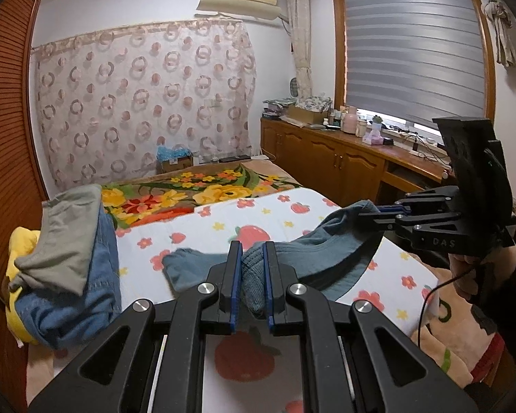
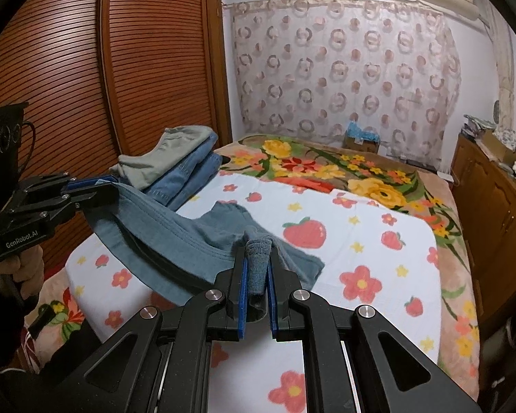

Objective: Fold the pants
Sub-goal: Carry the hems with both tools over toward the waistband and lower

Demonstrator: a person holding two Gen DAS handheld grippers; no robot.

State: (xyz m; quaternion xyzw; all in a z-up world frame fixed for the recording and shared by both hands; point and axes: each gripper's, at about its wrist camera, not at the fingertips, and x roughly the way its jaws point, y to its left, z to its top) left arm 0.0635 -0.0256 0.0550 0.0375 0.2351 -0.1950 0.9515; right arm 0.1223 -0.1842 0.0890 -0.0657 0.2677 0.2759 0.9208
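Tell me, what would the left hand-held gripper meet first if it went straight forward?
Probably the white strawberry blanket: the left hand-held gripper, shut on the blue-grey pants, points slightly downward at the bed. Depth is unclear.

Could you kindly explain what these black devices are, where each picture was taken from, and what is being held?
There is no robot here: a person holds a two-finger clamp in each hand, each carrying a camera that looks along its fingers. One picture is from the left hand-held gripper, the other from the right hand-held gripper; each also shows the other from the side. Both are shut on blue-grey pants, stretched between them above a strawberry-print sheet on a bed. A pile of clothes lies near the wardrobe.
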